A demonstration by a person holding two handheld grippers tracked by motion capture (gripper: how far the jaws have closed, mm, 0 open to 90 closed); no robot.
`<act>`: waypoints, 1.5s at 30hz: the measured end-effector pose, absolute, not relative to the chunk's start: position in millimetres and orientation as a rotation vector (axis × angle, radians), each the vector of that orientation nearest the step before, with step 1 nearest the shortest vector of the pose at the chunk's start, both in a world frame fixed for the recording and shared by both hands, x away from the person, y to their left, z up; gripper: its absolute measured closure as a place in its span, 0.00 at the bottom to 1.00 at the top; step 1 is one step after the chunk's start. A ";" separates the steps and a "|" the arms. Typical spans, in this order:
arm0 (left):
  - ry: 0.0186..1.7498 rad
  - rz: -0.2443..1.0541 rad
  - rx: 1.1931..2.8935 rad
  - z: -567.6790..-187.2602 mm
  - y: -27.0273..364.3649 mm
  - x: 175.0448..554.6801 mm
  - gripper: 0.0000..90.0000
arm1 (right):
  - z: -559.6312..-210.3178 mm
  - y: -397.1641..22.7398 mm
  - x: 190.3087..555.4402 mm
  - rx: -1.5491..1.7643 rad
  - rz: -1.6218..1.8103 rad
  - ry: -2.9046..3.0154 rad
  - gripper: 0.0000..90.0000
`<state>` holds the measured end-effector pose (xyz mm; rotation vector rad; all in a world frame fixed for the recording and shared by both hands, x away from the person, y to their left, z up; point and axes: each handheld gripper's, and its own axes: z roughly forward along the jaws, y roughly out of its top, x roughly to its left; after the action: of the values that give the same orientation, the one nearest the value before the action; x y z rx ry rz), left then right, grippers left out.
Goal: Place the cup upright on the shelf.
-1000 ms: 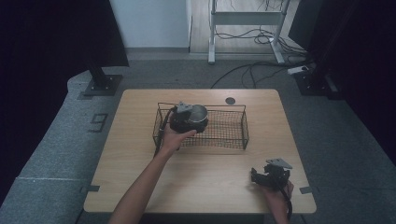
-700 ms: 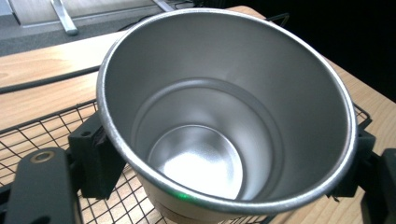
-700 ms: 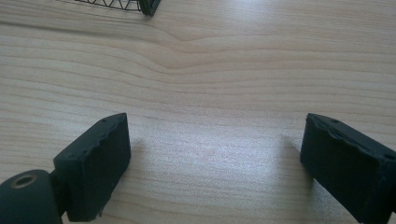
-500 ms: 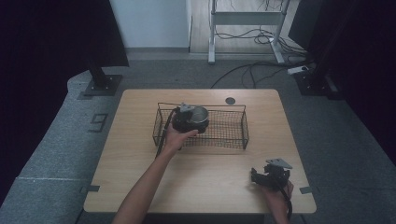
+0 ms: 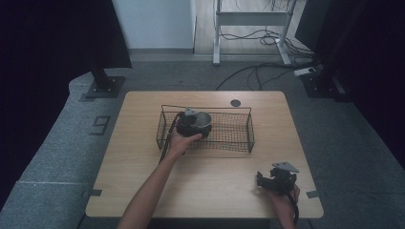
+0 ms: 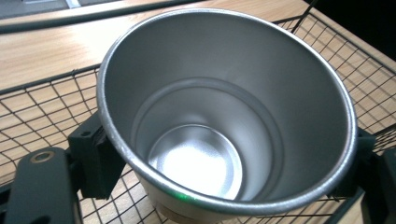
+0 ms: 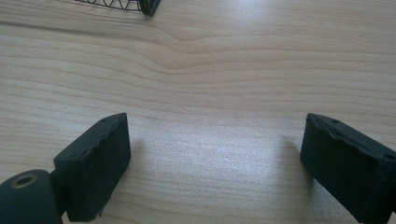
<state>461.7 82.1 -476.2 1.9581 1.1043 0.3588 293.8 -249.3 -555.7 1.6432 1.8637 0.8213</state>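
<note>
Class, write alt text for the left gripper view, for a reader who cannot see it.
An empty metal cup, seen from above its open mouth, sits clamped between the two black jaws of the left gripper. Under and around it runs the black wire basket, which stands on a wooden table.

steel cup (image 6: 224,135): base cut off by bottom edge, left gripper view | wire basket (image 6: 42,112): floor partly hidden behind cup | left hand-held gripper (image 5: 191,125): jaws too small to tell, high view | worktop (image 7: 196,56): edges out of frame, right gripper view
</note>
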 end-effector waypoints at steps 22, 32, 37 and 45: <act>1.168 0.331 1.982 -488.0 84.4 469.0 0.19 | -555.8 -249.2 293.8 1.643 0.822 1.863 0.09; 1.185 0.313 2.009 -490.7 82.3 471.2 0.19 | -555.7 -249.3 293.8 1.643 0.821 1.864 0.09; 1.193 0.302 2.029 -491.0 80.4 472.1 0.18 | -555.7 -249.3 293.8 1.643 0.821 1.864 0.09; 1.203 0.277 2.063 -490.2 77.8 473.2 0.16 | -555.7 -249.3 293.8 1.643 0.821 1.864 0.09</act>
<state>473.2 77.8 -490.2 2.0634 1.2028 0.2768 293.8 -249.3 -555.7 1.6432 1.8639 0.8212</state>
